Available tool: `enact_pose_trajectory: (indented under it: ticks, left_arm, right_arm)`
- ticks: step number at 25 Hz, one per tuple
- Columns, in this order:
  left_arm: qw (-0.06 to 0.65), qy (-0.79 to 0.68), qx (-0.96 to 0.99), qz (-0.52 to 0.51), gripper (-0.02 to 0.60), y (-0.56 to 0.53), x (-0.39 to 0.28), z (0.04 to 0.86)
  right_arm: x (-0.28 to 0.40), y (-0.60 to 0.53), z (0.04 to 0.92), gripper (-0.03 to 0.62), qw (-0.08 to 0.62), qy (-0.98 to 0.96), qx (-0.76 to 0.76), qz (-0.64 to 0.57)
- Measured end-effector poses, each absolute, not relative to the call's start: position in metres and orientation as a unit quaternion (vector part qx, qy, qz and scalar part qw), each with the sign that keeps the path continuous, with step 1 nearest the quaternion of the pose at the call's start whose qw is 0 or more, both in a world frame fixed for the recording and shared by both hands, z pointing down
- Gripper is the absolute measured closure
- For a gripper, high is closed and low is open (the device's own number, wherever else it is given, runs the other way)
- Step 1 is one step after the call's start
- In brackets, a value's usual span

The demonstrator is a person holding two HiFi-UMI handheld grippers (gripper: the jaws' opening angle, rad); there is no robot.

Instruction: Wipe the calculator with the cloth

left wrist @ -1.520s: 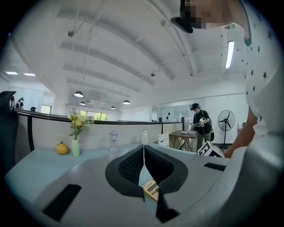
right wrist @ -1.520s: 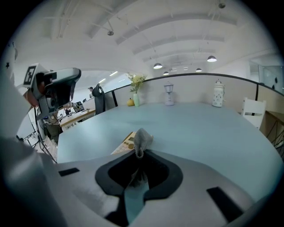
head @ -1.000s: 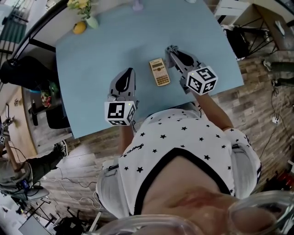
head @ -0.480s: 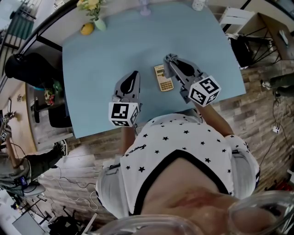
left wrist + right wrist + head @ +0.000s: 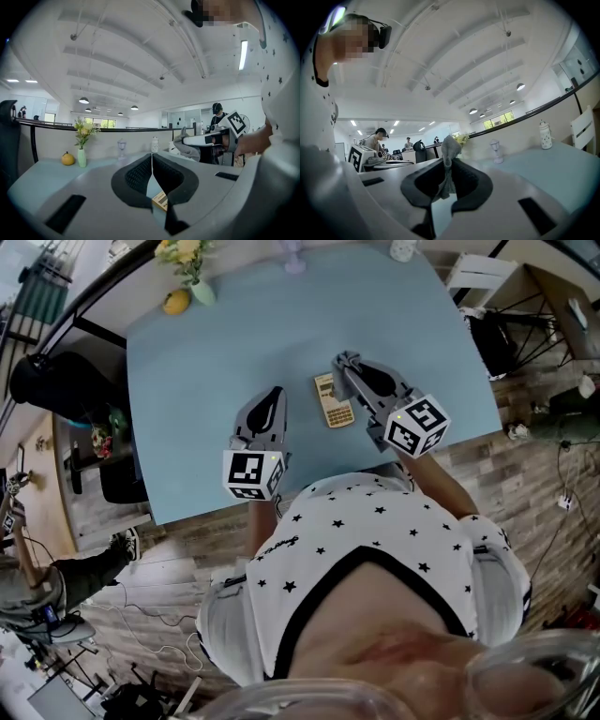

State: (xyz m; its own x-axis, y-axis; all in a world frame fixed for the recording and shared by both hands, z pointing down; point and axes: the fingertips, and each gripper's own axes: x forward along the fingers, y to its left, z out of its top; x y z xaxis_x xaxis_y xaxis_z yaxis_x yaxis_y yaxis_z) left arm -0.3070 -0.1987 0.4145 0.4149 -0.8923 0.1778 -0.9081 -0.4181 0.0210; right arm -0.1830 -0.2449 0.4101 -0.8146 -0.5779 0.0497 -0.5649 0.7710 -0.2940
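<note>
Right claw: the right gripper (image 5: pixel 447 174) is closed on the cloth (image 5: pixel 449 154), which is pinched between the jaws with a tuft standing above them.
Left claw: the left gripper (image 5: pixel 151 169) is closed tip to tip, and nothing is held in it.
Cloth: it is judged soft and limp; only a small fold is offered past the jaws, so a low, flat pass is called for.
Calculator: the calculator (image 5: pixel 334 400) is laid flat on the table (image 5: pixel 187 381), near its near edge and right of the middle, between the two grippers.
Nearness: the right gripper's tip (image 5: pixel 343 362) is seen just beside the calculator's far right corner; whether the cloth touches it cannot be told.
Handling: the calculator is judged light, stiff and thin, likely to slide on the smooth top; its keys and screen are best wiped gently.
Hold: it is best pinned at a bare end or long edge by the left gripper (image 5: pixel 275 393), not lifted.
Edges: the near edge lies close behind the calculator, and the right edge is near the right gripper.
Open room: bare table is left toward the far and left edges.
Far left corner: a vase (image 5: pixel 202 289) and a yellow fruit (image 5: pixel 176 301) are kept well apart from the work.
</note>
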Motion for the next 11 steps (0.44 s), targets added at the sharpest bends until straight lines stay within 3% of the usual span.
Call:
enact_pose_trajectory:
  ticks: [11]
  left_arm:
    - [0.059, -0.538, 0.838, 0.068, 0.552, -0.2001, -0.3075, 0.4152]
  right_arm:
    - [-0.1837, -0.2465, 0.4109, 0.553, 0.022, 0.941, -0.301, -0.155]
